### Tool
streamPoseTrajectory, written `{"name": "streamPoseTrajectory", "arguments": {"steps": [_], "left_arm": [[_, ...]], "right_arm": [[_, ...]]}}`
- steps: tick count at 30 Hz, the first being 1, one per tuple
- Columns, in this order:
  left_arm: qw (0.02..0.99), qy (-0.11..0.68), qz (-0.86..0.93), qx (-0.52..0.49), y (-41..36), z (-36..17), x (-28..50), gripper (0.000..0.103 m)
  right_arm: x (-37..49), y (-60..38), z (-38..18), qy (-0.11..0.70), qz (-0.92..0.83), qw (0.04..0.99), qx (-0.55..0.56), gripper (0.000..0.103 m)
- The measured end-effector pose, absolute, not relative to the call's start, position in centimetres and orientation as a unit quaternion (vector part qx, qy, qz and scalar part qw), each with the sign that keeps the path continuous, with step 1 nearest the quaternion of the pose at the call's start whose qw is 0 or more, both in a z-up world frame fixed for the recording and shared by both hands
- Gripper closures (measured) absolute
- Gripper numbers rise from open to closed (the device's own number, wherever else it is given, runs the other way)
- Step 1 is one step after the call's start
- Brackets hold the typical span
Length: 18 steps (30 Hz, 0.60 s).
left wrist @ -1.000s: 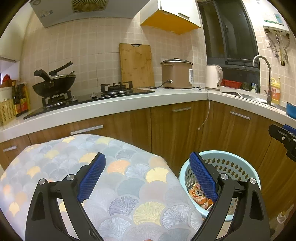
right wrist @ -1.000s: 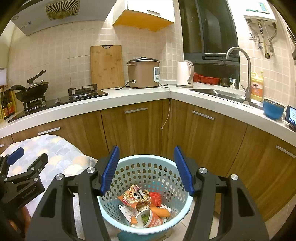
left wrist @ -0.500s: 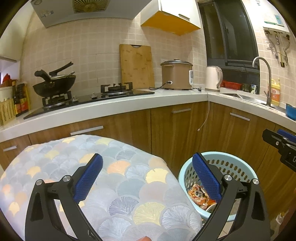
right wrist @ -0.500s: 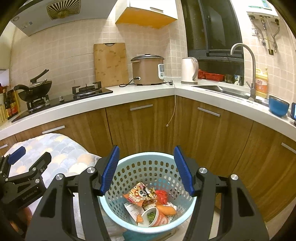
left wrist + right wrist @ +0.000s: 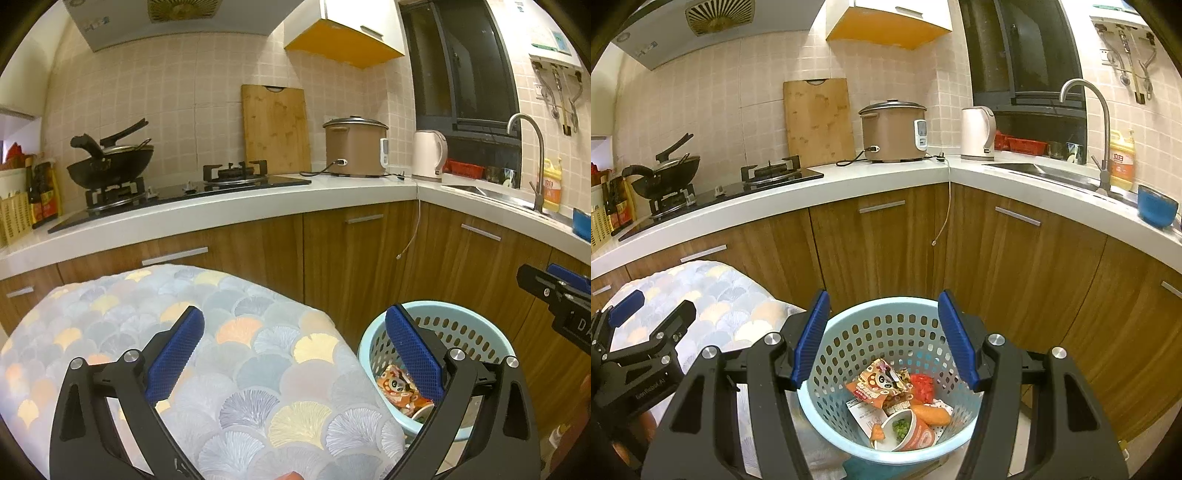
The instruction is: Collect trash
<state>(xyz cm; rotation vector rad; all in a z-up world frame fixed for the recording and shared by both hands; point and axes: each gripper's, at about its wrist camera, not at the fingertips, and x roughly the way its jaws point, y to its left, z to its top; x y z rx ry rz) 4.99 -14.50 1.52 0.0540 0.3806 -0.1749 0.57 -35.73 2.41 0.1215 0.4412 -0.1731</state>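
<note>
A light blue perforated basket stands on the floor by the wooden cabinets and holds trash: an orange panda snack wrapper, a noodle cup, an orange piece and paper. My right gripper is open and empty above the basket. My left gripper is open and empty above a table with a fan-pattern cloth. The basket and wrapper show at the right of the left wrist view.
A white L-shaped counter carries a wok, gas stove, cutting board, rice cooker, kettle, sink with tap and a blue bowl. Wooden cabinet doors stand behind the basket.
Both grippers have drawn back slightly and stayed open. The basket sits a little lower and closer in the right wrist view. Nothing was taken or dropped.
</note>
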Motion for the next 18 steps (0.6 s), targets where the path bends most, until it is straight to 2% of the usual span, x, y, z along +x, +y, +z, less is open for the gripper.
{"name": "streamPoseTrajectory", "arguments": {"steps": [13, 18], "left_arm": [[0.972, 0.213, -0.099, -0.006, -13.5, 1.2, 5.9, 0.007], [0.976, 0.200, -0.090, 0.007, -13.8, 1.4, 5.4, 0.007]], "right_arm": [[0.7, -35.4, 2.2, 0.221, -0.080, 0.970, 0.060, 0.045], [0.8, -35.5, 2.2, 0.221, -0.078, 0.970, 0.064, 0.039]]}}
